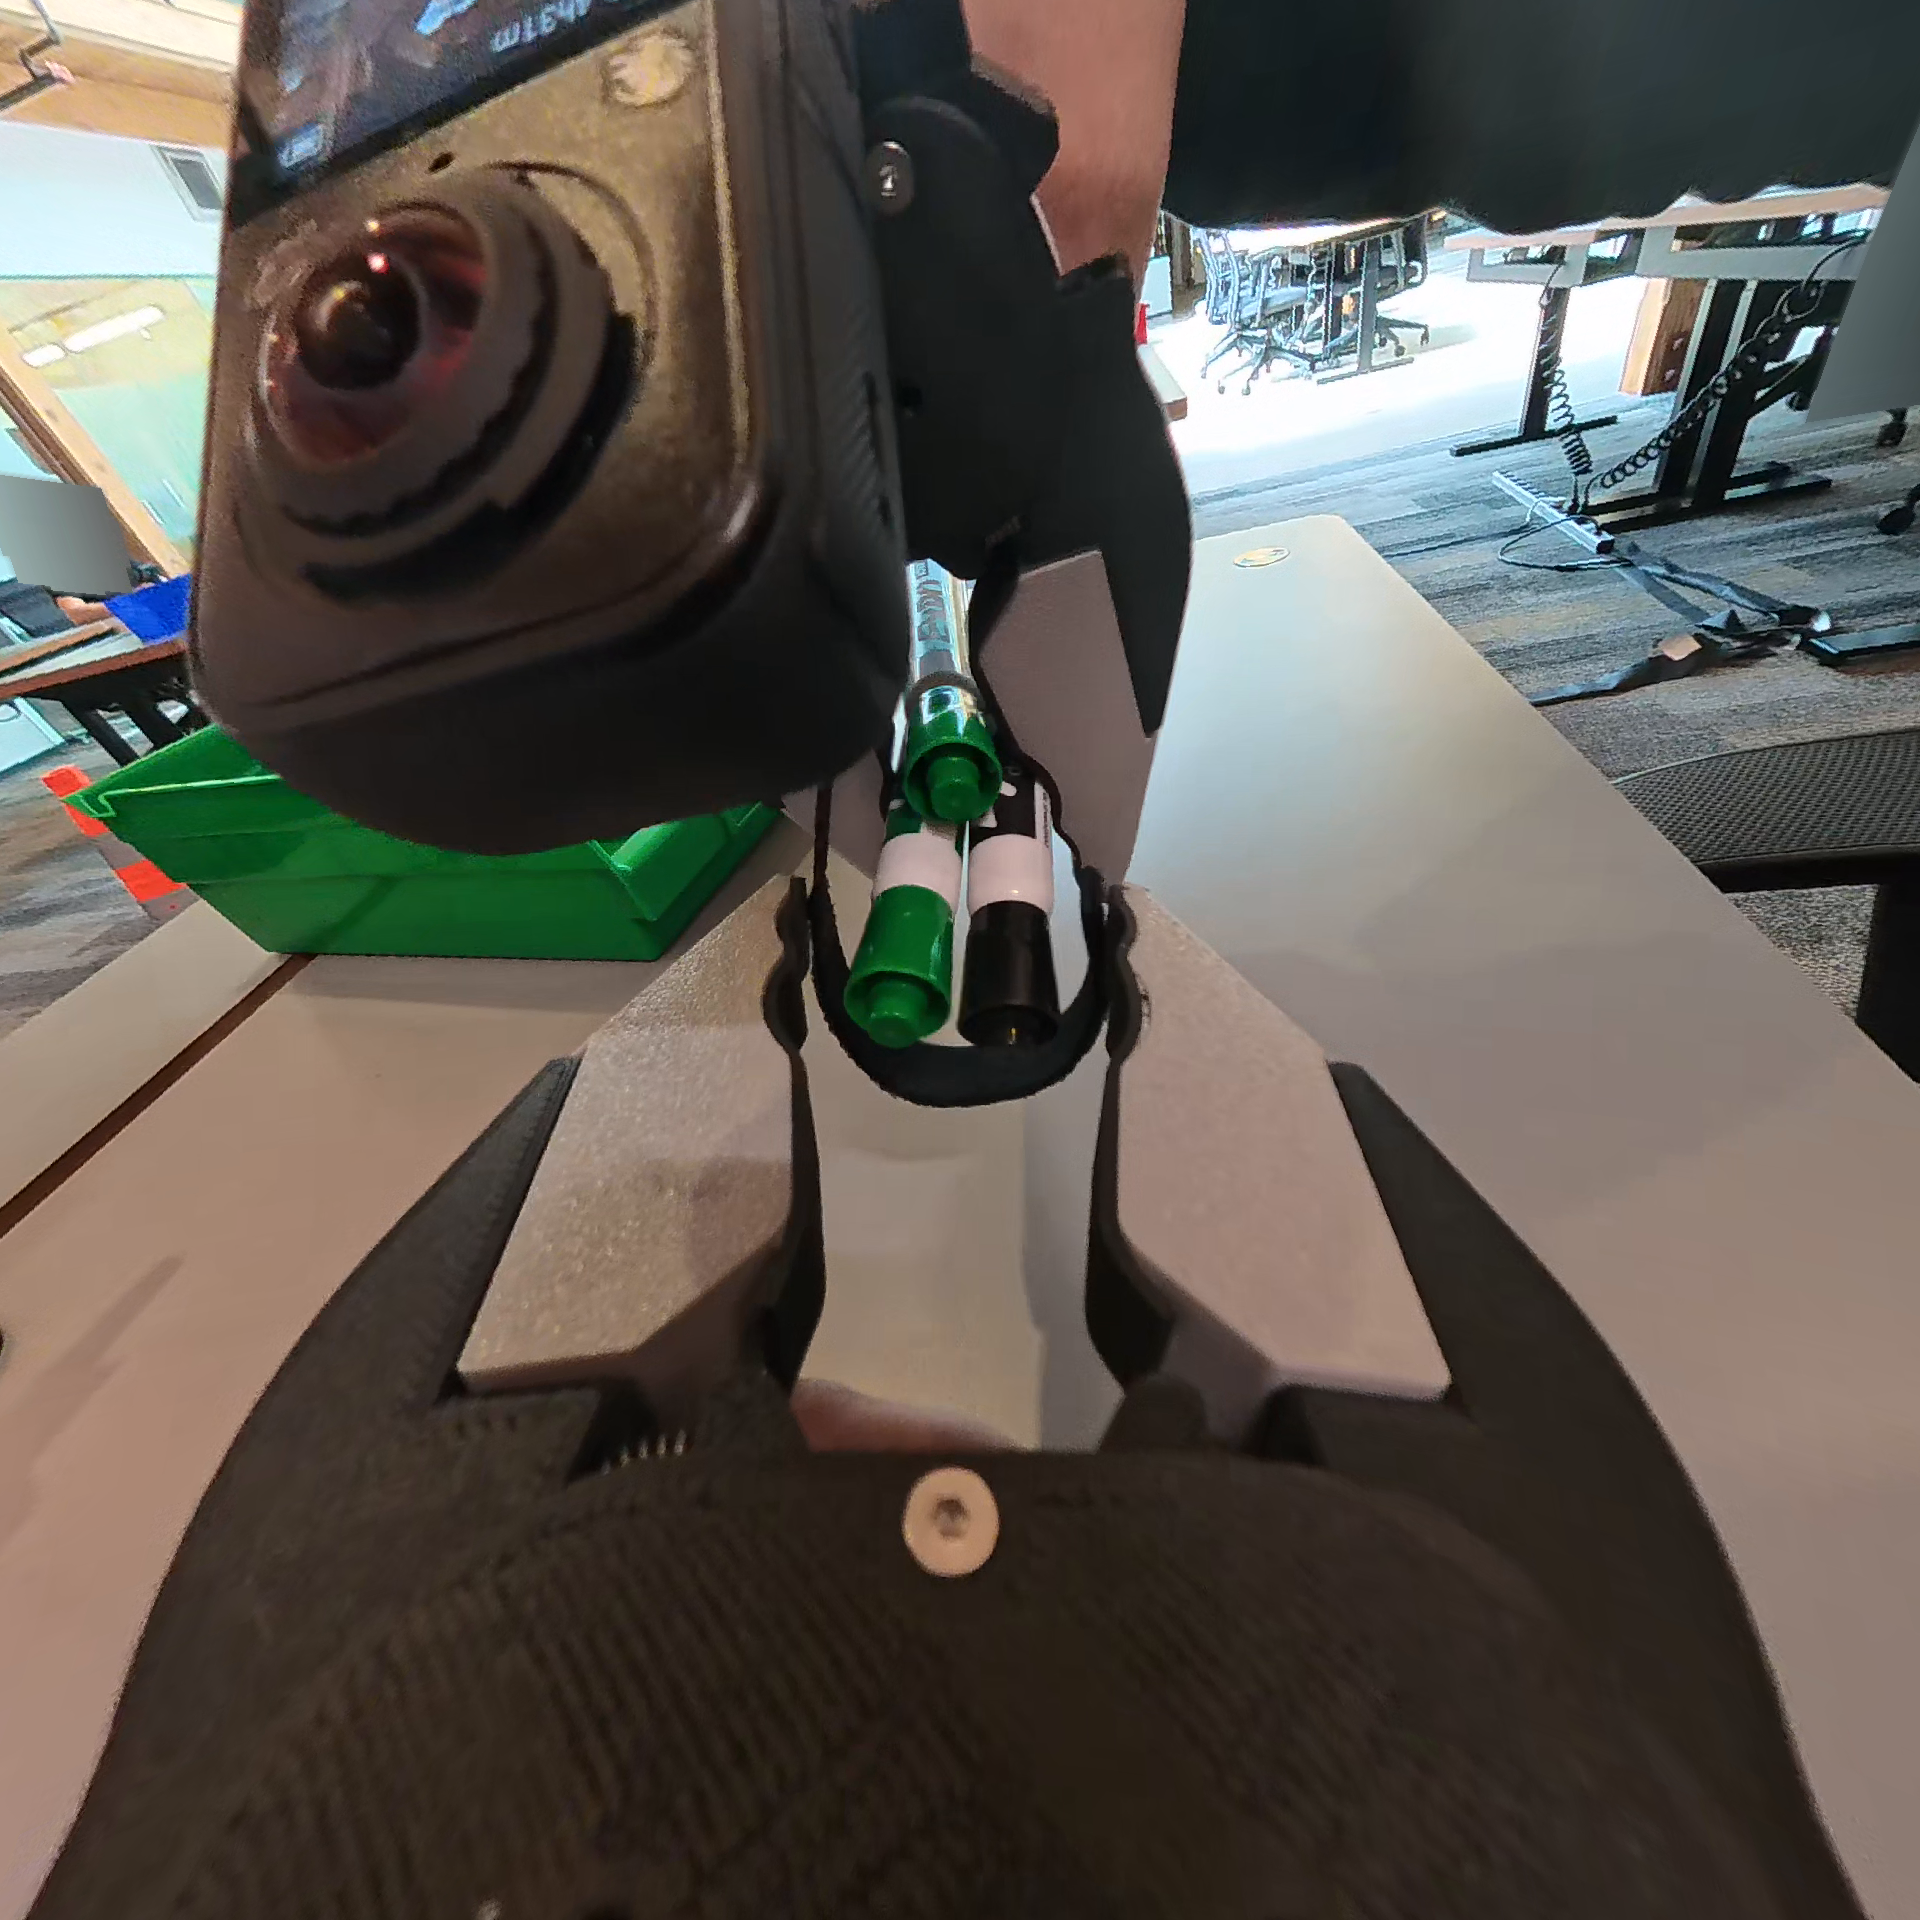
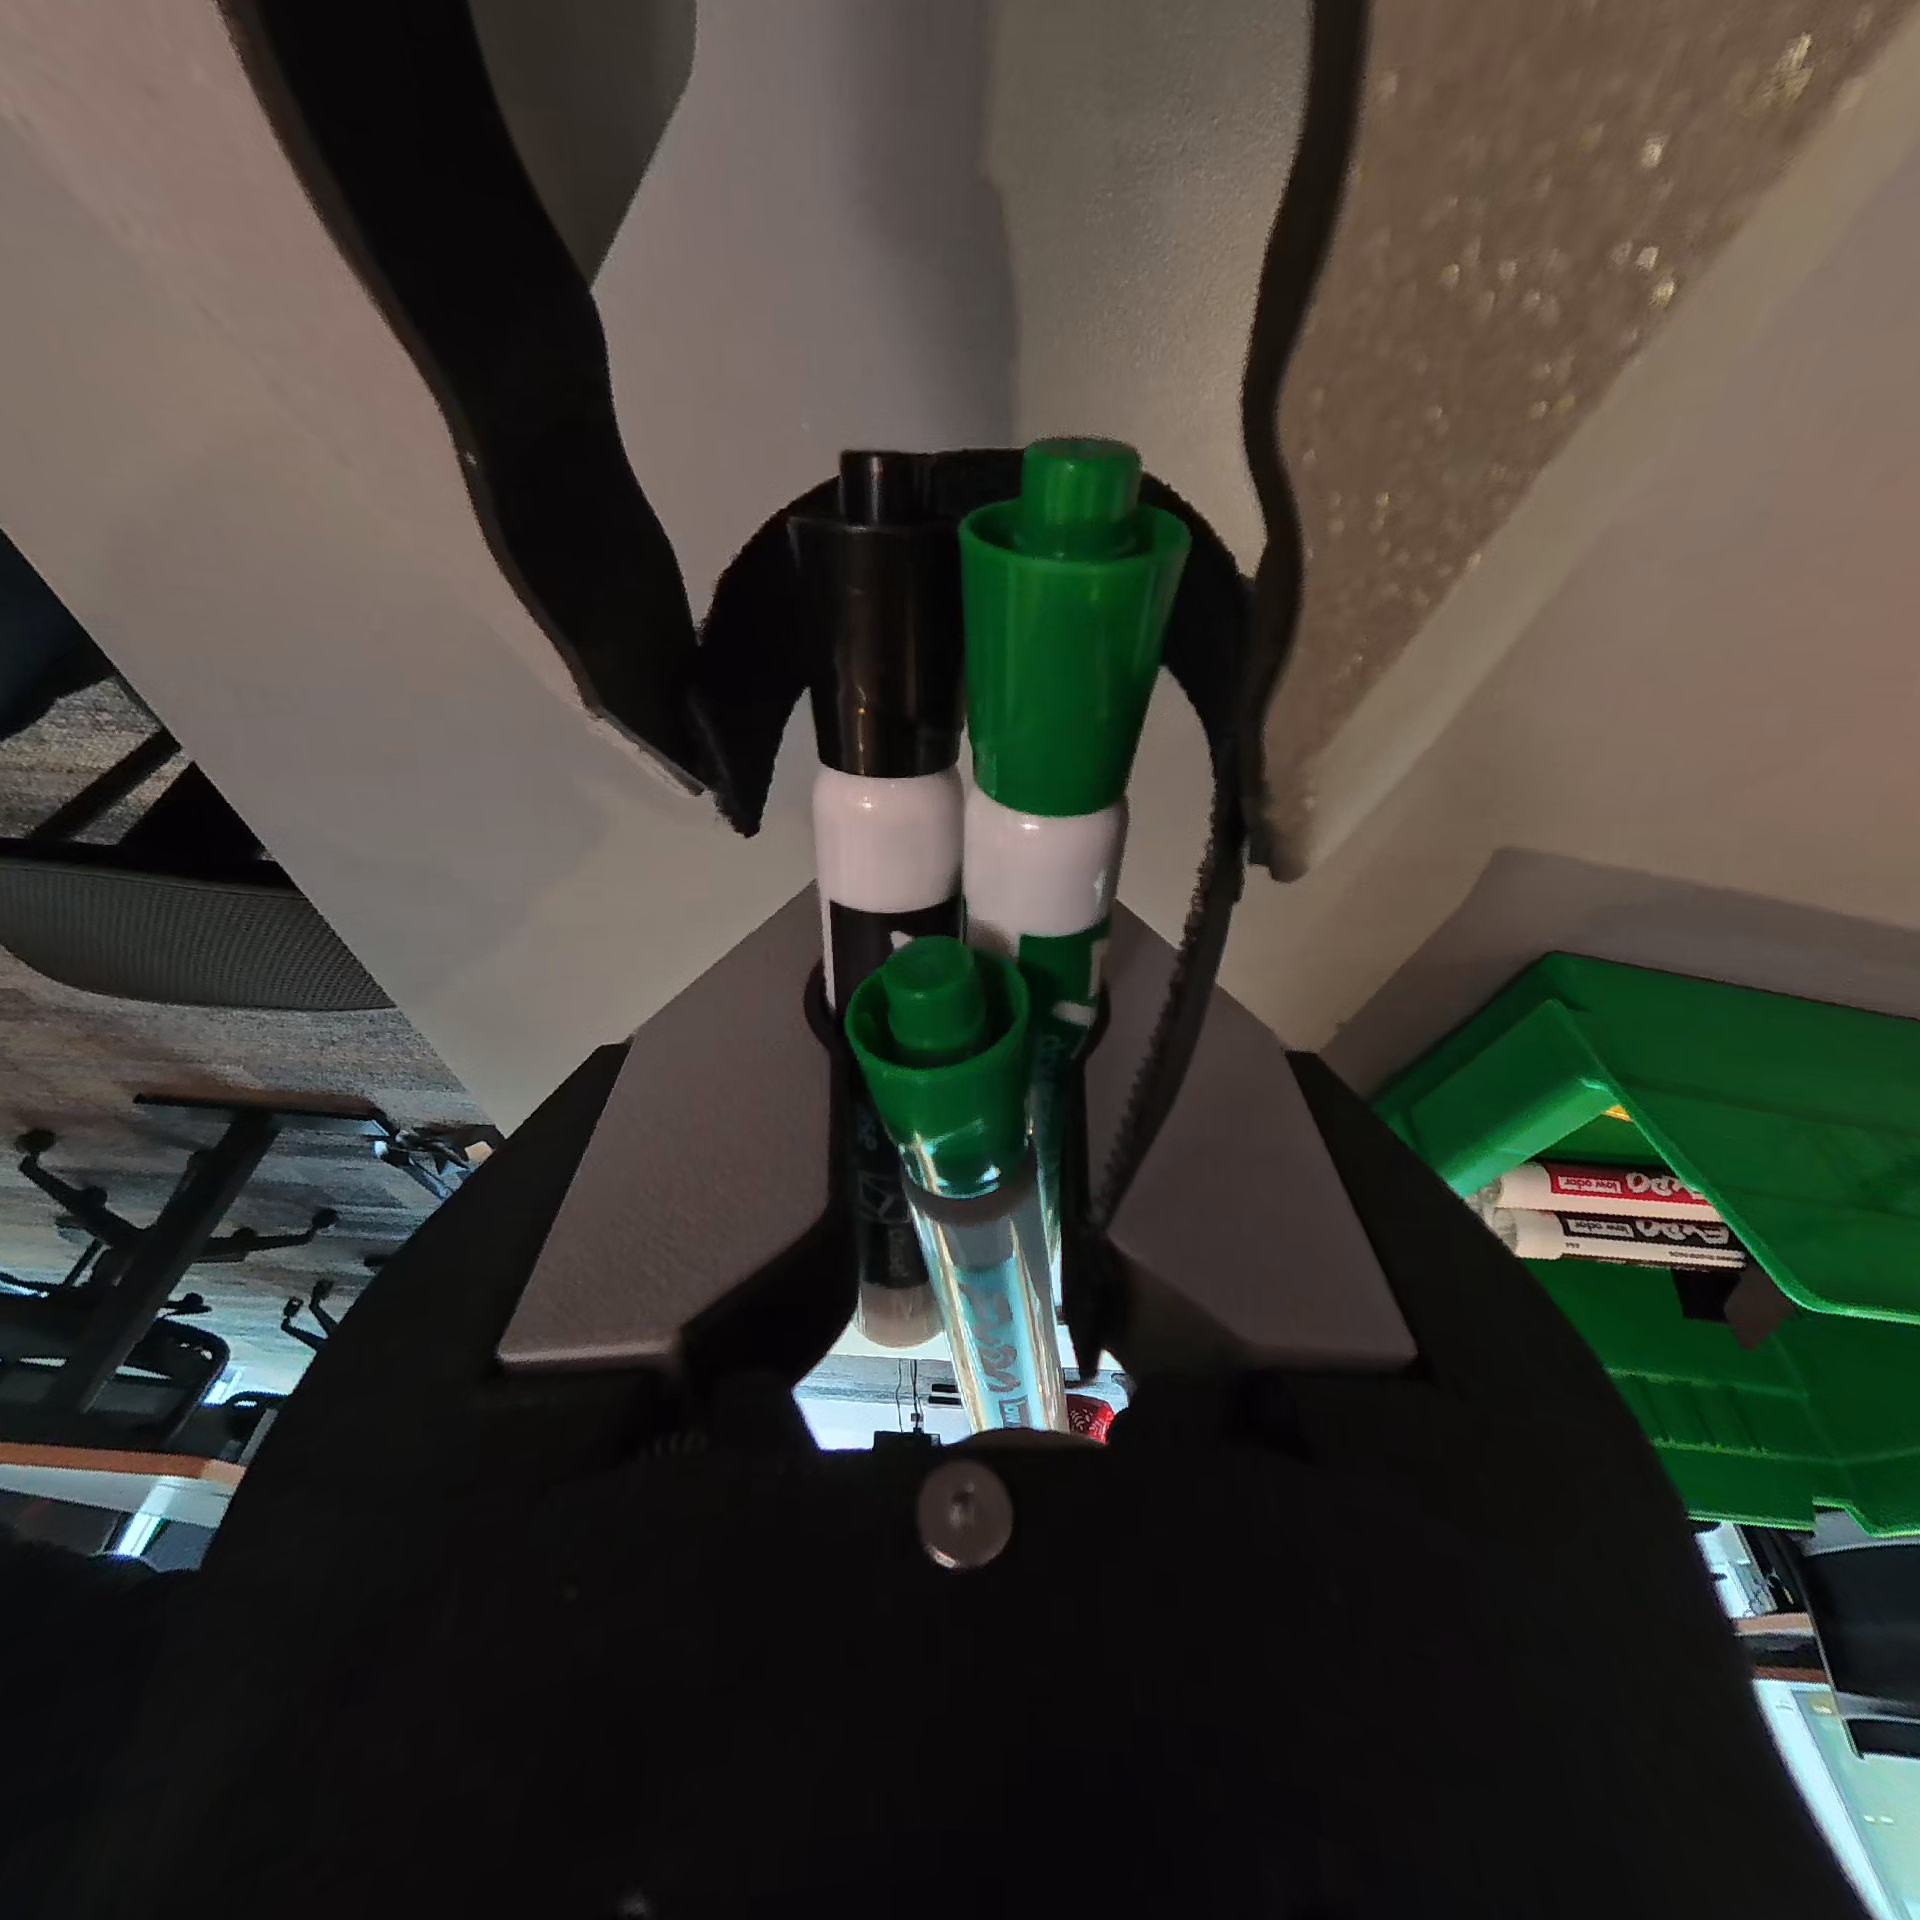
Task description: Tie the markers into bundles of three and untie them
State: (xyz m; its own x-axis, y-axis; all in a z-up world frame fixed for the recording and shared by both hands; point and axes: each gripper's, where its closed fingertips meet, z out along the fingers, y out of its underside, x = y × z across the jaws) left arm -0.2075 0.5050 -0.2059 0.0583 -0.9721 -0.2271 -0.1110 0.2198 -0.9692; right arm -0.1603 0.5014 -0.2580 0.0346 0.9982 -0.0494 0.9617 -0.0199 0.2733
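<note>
My right gripper (image 2: 966, 1008) is shut on three markers and holds them in a stack: a black-capped one (image 2: 883, 644), a green-capped one (image 2: 1070, 644) and a second green-capped one (image 2: 935, 1049) on top. In the left wrist view the right gripper (image 1: 977, 831) comes down from above, caps toward me. A black strap (image 1: 945, 1086) curves in a U under the cap ends. Its sides lie against the inner pads of my open left gripper (image 1: 956, 935). One strap tail (image 2: 1195, 987) runs back beside the markers toward the right jaws. The left gripper (image 2: 987, 821) faces the right one.
A green bin (image 1: 416, 894) stands on the grey table (image 1: 1351, 935) to the left; it holds more markers (image 2: 1600, 1216). A mesh chair (image 1: 1818, 810) stands at the table's right edge. A person's arm (image 1: 1091, 104) holds the right gripper. The grippers' ends are close to 7 cm from one another.
</note>
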